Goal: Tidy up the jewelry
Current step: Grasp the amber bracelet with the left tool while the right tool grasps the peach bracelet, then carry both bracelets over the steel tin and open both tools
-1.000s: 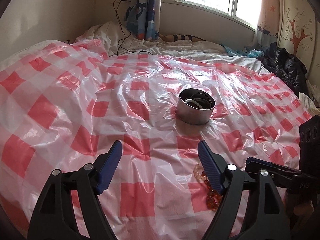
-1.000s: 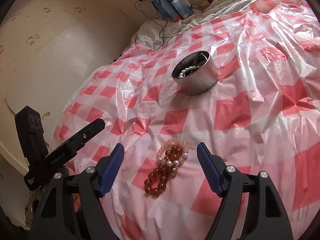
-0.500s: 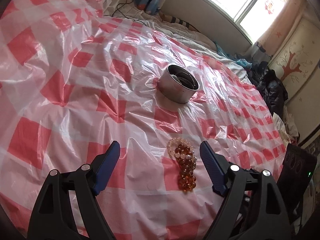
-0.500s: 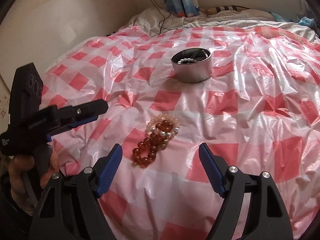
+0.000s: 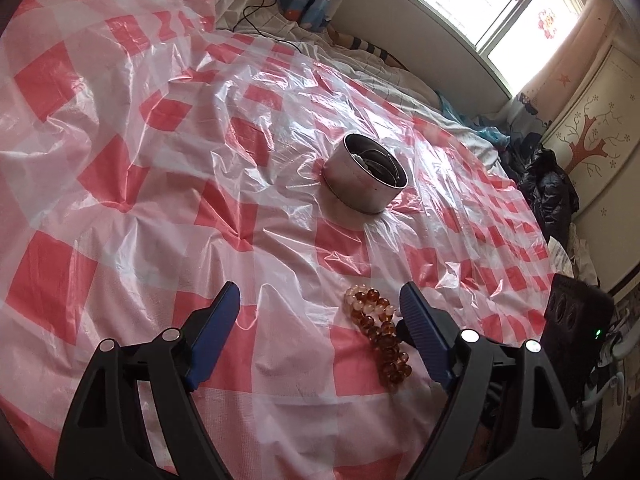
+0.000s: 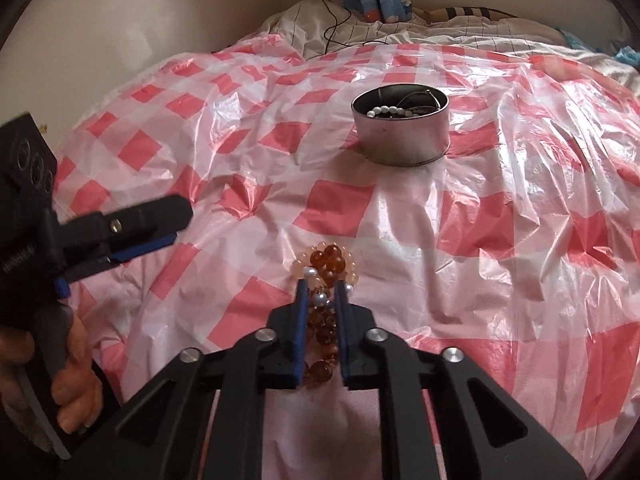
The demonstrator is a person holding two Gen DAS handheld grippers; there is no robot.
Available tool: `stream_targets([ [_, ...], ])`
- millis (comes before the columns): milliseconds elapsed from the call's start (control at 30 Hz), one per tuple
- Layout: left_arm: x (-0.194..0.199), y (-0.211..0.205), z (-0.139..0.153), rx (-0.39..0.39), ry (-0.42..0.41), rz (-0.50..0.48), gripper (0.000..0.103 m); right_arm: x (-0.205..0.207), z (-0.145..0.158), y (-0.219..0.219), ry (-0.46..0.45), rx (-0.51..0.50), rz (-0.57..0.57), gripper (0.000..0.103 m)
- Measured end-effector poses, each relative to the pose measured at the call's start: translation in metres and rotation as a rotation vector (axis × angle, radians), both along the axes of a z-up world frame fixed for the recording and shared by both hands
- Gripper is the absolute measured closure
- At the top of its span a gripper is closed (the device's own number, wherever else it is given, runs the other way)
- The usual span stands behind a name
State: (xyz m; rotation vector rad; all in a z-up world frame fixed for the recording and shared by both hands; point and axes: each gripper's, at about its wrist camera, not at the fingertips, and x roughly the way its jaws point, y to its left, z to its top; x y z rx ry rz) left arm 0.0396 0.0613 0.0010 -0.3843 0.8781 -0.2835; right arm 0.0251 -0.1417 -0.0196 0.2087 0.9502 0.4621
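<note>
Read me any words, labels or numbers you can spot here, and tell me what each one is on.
Pale print on the side of the left tool: too blurred to read.
Metal tin, checked plastic sheet, beaded bracelets: no writing visible.
Nothing else in either view carries readable text.

— Where does the light come from?
— From the window (image 5: 516, 12). It is so bright that it looks all white.
— Is anything shiny?
— Yes, the plastic sheet (image 5: 256, 128) has white glare on its wrinkles.
— Are the pictures sharp?
— Mostly. The edges bend round and the corners go black. The hand (image 6: 60, 380) at the side looks dim and a bit blurry.
</note>
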Motion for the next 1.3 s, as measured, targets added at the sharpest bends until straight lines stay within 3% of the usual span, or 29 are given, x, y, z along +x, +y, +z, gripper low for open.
stream_targets([
  [133, -0.001, -0.013, -0.002, 0.037, 0.004, -0.047, 0.025, -0.004, -0.001, -0.029, 0.05, 0.129, -0.055, 0.095],
  [267, 0.002, -0.036, -0.002, 0.094, -0.02, -0.124, 0.025, -0.01, 0.005, -0.047, 0.041, 0.199, -0.101, 0.095],
  [467, 0.013, -0.065, -0.017, 0.035, 0.07, -0.259, 0.025, -0.013, 0.016, -0.078, 0.014, 0.353, -0.167, 0.095],
  [600, 0.003, -0.099, -0.029, 0.231, 0.057, -0.33, 0.025, -0.012, 0.018, -0.095, 0.003, 0.471, -0.196, 0.095],
  [633, 0.001, -0.104, -0.031, 0.265, 0.05, -0.332, 0.043, -0.011, 0.018, -0.097, 0.006, 0.491, -0.197, 0.095],
  [667, 0.0, -0.11, -0.034, 0.292, 0.052, -0.347, 0.075, -0.01, 0.018, -0.098, 0.009, 0.51, -0.197, 0.095],
  [733, 0.001, -0.114, -0.035, 0.3, 0.054, -0.374, 0.09, -0.009, 0.021, -0.099, 0.01, 0.534, -0.196, 0.095],
  [767, 0.0, -0.114, -0.033, 0.295, 0.045, -0.377, 0.093, -0.008, 0.023, -0.1, 0.006, 0.545, -0.193, 0.095],
  [833, 0.003, -0.103, -0.021, 0.198, 0.032, -0.358, 0.093, -0.008, 0.031, -0.103, -0.012, 0.561, -0.184, 0.095],
  [967, 0.006, -0.077, 0.015, 0.05, -0.08, -0.313, 0.093, -0.002, 0.04, -0.109, -0.028, 0.621, -0.172, 0.095],
  [1100, 0.02, -0.062, 0.039, -0.032, -0.156, -0.279, 0.093, 0.017, 0.044, -0.115, -0.018, 0.667, -0.166, 0.095],
  [1300, 0.06, -0.063, 0.059, -0.059, -0.216, -0.252, 0.093, 0.059, 0.05, -0.11, -0.007, 0.685, -0.131, 0.095],
])
